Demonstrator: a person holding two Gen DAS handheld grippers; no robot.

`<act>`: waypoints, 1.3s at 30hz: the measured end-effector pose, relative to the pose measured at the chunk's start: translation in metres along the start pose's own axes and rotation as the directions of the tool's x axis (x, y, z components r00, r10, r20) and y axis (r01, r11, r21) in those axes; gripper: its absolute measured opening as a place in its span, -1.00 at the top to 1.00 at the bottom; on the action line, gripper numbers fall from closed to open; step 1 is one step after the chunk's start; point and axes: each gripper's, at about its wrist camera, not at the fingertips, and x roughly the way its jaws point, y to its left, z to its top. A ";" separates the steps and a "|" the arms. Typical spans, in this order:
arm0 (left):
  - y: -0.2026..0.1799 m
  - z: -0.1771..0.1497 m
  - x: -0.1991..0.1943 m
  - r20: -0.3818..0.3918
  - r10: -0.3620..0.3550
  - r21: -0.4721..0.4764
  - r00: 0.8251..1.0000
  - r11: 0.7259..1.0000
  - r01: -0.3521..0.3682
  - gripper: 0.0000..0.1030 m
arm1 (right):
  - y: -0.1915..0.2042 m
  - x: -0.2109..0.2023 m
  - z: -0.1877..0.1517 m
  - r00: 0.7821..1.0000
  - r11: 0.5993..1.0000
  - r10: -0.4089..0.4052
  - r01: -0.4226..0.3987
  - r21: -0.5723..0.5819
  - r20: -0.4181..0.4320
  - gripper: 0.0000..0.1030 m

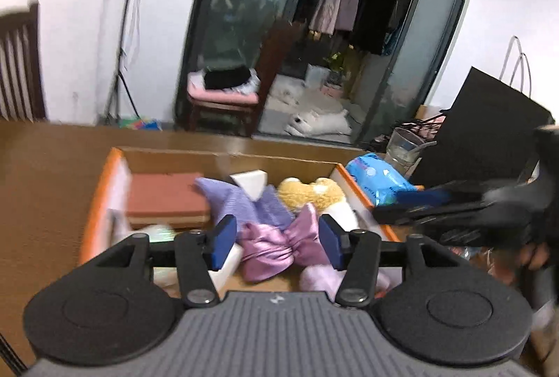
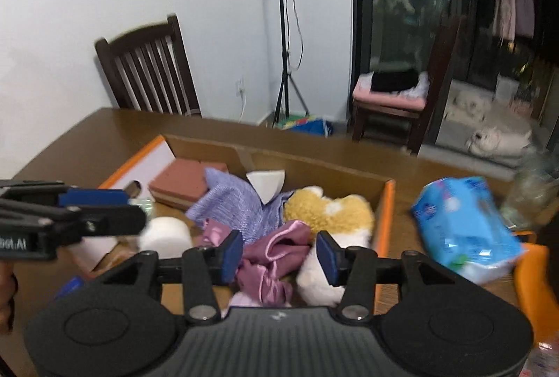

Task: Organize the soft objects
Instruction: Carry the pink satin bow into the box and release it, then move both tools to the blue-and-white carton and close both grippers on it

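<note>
An open cardboard box (image 1: 104,202) with orange edges lies on the table and holds the soft things. A brown-red foam block (image 1: 164,199) lies flat at about 10 o'clock inside it. A crumpled lilac knitted cloth (image 1: 241,202) is in the middle, and a white wedge sponge (image 1: 252,185) rests on it. At 2 o'clock is a yellow plush toy (image 1: 311,193). A shiny pink satin bow (image 1: 279,244) lies at 6 o'clock. A blue tissue pack (image 2: 464,227) lies outside, at 3 o'clock.
</note>
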 end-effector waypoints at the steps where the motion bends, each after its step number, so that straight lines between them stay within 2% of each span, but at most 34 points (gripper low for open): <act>1: -0.001 -0.004 -0.017 0.026 0.019 0.022 0.999 1.000 -0.020 -0.24 | 0.000 -0.015 -0.002 1.000 1.000 -0.008 0.008 -0.006 0.016 -0.01; 2: -0.002 -0.007 -0.031 0.050 0.041 0.041 0.998 0.998 -0.043 -0.43 | 0.000 -0.032 -0.006 0.999 1.000 -0.018 0.018 -0.013 0.034 -0.04; 4: -0.004 -0.016 -0.060 0.104 0.088 0.081 0.991 0.992 -0.097 -0.56 | 0.001 -0.063 -0.015 0.997 0.999 -0.035 0.037 -0.028 0.065 -0.09; 8: -0.011 -0.031 -0.099 0.158 0.152 0.107 0.976 0.980 -0.169 -0.59 | 0.008 -0.111 -0.031 0.992 0.997 -0.059 0.064 -0.040 0.115 -0.13; 12: -0.020 -0.049 -0.132 0.221 0.181 0.127 0.958 0.969 -0.212 -0.66 | 0.019 -0.146 -0.043 0.984 0.998 -0.050 0.055 -0.024 0.171 -0.15; 15: -0.019 -0.080 -0.160 0.290 0.216 0.123 0.932 0.958 -0.260 -0.86 | 0.036 -0.171 -0.068 0.972 0.998 -0.045 0.052 -0.025 0.231 -0.20; 17: -0.018 -0.107 -0.174 0.322 0.265 0.112 0.909 0.943 -0.314 -0.87 | 0.050 -0.185 -0.093 0.959 0.999 -0.032 0.042 -0.030 0.281 -0.38; 19: -0.019 -0.138 -0.184 0.334 0.301 0.105 0.893 0.930 -0.353 -0.87 | 0.066 -0.195 -0.125 0.949 0.999 -0.011 0.027 -0.048 0.315 -0.42; 22: -0.022 -0.187 -0.202 0.321 0.320 0.064 0.891 0.932 -0.358 -0.91 | 0.092 -0.203 -0.174 0.943 0.998 0.020 0.002 -0.065 0.333 -0.43; 24: -0.022 -0.219 -0.214 0.316 0.320 0.024 0.893 0.939 -0.344 -0.97 | 0.108 -0.208 -0.208 0.940 0.998 0.037 -0.021 -0.053 0.338 -0.52; 25: -0.020 -0.232 -0.218 0.303 0.324 0.006 0.896 0.940 -0.342 -0.97 | 0.115 -0.209 -0.225 0.939 0.999 0.044 -0.031 -0.045 0.341 -0.61; 28: -0.010 -0.257 -0.220 0.238 0.329 0.015 0.914 0.940 -0.342 -0.97 | 0.128 -0.205 -0.265 0.941 0.998 0.059 -0.049 -0.036 0.334 -0.64; 30: -0.002 -0.261 -0.220 0.223 0.359 0.023 0.906 0.928 -0.373 -0.97 | 0.128 -0.197 -0.279 0.951 0.999 0.048 -0.049 -0.004 0.305 -0.64; 32: 0.002 -0.257 -0.221 0.228 0.362 0.005 0.904 0.928 -0.373 -0.97 | 0.129 -0.192 -0.285 0.960 0.999 0.034 -0.039 0.013 0.277 -0.63; 37: 0.011 -0.244 -0.212 0.226 0.366 -0.040 0.903 0.929 -0.367 -0.97 | 0.135 -0.185 -0.276 0.957 0.998 0.039 -0.051 0.032 0.288 -0.61; 39: 0.018 -0.233 -0.201 0.213 0.354 -0.056 0.911 0.935 -0.350 -0.97 | 0.138 -0.180 -0.268 0.955 0.997 0.057 -0.070 0.036 0.291 -0.59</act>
